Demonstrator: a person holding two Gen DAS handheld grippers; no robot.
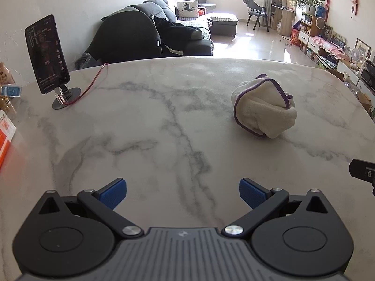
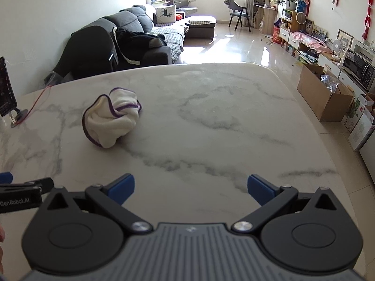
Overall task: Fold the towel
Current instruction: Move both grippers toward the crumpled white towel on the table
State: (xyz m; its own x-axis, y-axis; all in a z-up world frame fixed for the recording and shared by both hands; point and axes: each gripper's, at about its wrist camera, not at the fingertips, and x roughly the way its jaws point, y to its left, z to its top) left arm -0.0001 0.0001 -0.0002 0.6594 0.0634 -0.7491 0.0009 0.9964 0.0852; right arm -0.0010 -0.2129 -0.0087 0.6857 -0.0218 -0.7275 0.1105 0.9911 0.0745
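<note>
left wrist view: 1 crumpled towel (image 1: 263, 107), 1 table (image 1: 140, 121), 2 tools spread wide, empty.

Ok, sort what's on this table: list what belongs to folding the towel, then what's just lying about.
For the job:
- towel, crumpled in a heap
- left claw, open
- right claw, open

Lying about:
- phone on a stand
- red cable
- orange box at the table's left edge
</note>
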